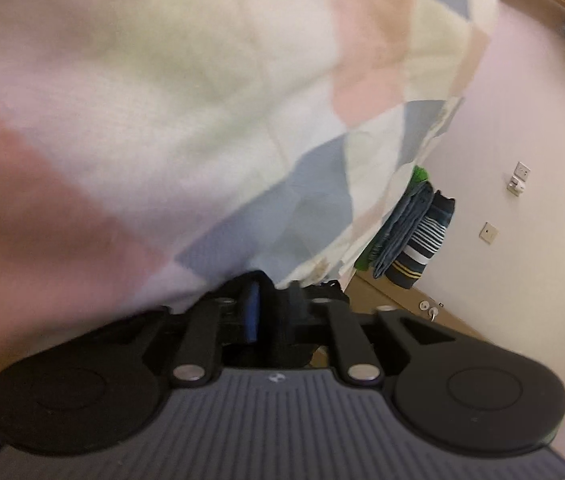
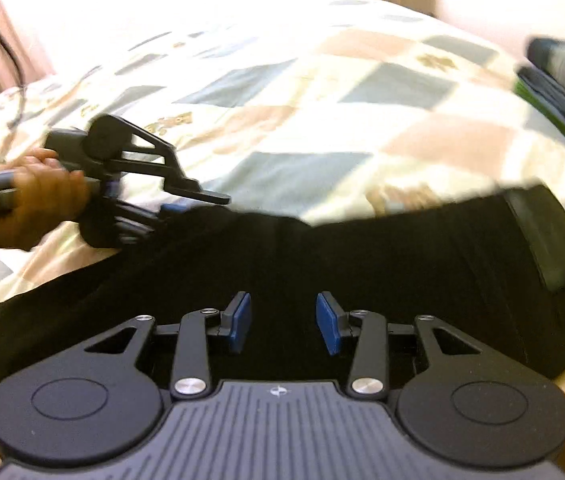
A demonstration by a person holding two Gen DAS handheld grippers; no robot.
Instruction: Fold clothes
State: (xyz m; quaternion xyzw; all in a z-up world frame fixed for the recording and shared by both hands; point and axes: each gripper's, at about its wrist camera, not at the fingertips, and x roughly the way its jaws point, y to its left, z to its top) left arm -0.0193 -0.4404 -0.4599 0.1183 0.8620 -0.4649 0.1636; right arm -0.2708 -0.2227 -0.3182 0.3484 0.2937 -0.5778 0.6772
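- Hovering over the black garment [image 2: 362, 264], your right gripper [image 2: 284, 322] has its two blue pads [image 2: 241, 322] well apart, with only dark cloth showing in the gap between them.
- That black garment lies spread across the near part of the patchwork quilt [image 2: 302, 96], running from the left edge of the right wrist view to the right, where a folded band or hem [image 2: 542, 236] shows at its end.
- Your left gripper [image 2: 178, 204] shows in the right wrist view at the garment's far left edge, held in your left hand [image 2: 42, 196]; it is blurred there, but one finger [image 2: 198, 194] reaches out over the cloth.
- From the left wrist camera, your left gripper [image 1: 274, 304] has its fingers drawn close together, one blue pad [image 1: 251, 312] showing, and a bit of black fabric [image 1: 328, 290] bunched at the tips. You appear to be pinching the garment, though blur keeps the contact itself from being clear.
- The quilt [image 1: 202, 100] fills most of the left wrist view, tilted and blurred, in cream, pink, tan and grey-blue patches.
- Beyond the quilt's edge a stack of folded clothes [image 1: 410, 236] rests: green, blue denim-like cloth and a dark item with white stripes. The same stack [image 2: 562, 84] sits at the far right of the right wrist view, apart from the black garment.
- A pale wall [image 1: 522, 120] behind the stack carries a socket [image 1: 520, 178] and a switch plate [image 1: 488, 233].
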